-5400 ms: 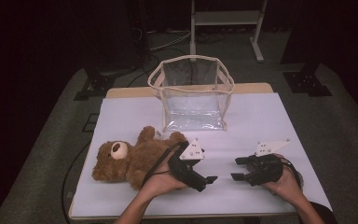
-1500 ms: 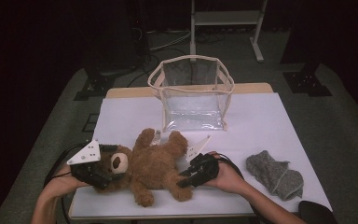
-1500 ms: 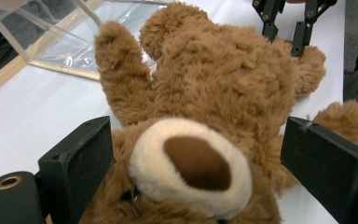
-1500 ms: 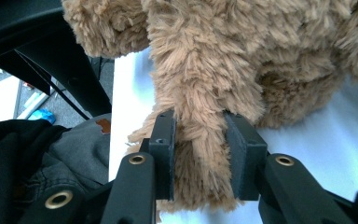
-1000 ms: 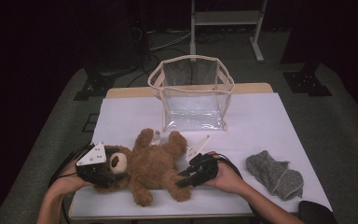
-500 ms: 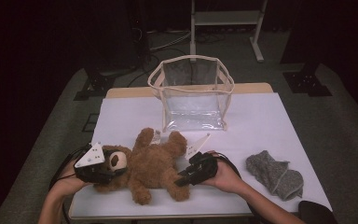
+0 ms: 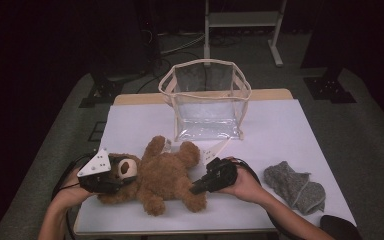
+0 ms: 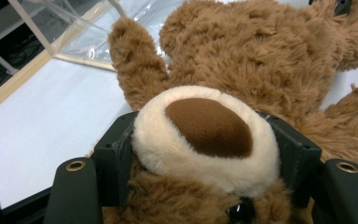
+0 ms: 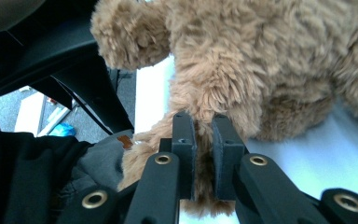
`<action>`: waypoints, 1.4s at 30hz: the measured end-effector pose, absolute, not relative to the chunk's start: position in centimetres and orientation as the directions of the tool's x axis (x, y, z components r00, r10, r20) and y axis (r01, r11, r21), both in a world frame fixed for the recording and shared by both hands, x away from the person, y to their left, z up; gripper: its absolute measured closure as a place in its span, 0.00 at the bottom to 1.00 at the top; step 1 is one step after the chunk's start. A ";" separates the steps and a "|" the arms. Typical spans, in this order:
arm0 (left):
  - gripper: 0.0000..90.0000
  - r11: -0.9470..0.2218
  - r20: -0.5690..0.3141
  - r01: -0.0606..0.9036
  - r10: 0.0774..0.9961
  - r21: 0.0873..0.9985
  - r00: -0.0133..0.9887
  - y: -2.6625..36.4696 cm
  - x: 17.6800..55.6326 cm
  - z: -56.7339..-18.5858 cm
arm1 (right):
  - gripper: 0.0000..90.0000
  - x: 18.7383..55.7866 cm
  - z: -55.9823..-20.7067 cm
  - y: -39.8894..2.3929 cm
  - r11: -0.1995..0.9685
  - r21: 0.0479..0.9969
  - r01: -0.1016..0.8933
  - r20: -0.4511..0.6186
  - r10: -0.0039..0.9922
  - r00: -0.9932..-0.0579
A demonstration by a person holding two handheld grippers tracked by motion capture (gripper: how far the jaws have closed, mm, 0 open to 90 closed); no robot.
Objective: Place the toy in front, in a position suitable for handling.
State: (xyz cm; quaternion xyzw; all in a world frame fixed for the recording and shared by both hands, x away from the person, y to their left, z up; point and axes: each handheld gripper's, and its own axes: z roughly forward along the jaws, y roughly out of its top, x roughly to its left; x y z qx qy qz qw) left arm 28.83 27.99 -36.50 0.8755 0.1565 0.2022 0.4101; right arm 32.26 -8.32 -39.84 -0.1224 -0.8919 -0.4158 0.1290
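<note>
Brown plush covers most of the near half of the table [image 7: 280, 120], where a teddy bear [image 7: 160, 175] lies on its back on the white cover, head toward the left edge and legs toward the right.

At the far left, the left gripper [image 7: 111, 176] sits at the bear's head. Its jaws have just been closing, and in the left gripper view they stand partway closed with one pad on each side of the bear's cream muzzle [image 8: 205, 140], pressing into the fur. The dark brown nose lies right between them. One arm of the bear reaches up toward the far side of the table.

Further right, behind the bear, a clear plastic bag [image 7: 206, 102] with a cream trim stands upright and open at the top, just beyond the bear's raised paws.

Right of the bear's body, the right gripper [image 7: 200, 187] meets the bear's lower leg. Its jaws have also just been closing; in the right gripper view they are nearly together, pinching a thin tuft of the leg's fur [image 9: 205, 154] between the pads.

Near the right edge of the table, well apart from the bear, lies a crumpled grey cloth [image 7: 296, 186].
</note>
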 end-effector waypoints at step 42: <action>0.40 -0.587 0.248 0.041 0.404 0.809 0.880 26.8 28.7 -33.9 | 0.94 31.9 -36.7 -9.8 0.628 0.722 0.291 0.299 0.095 -0.949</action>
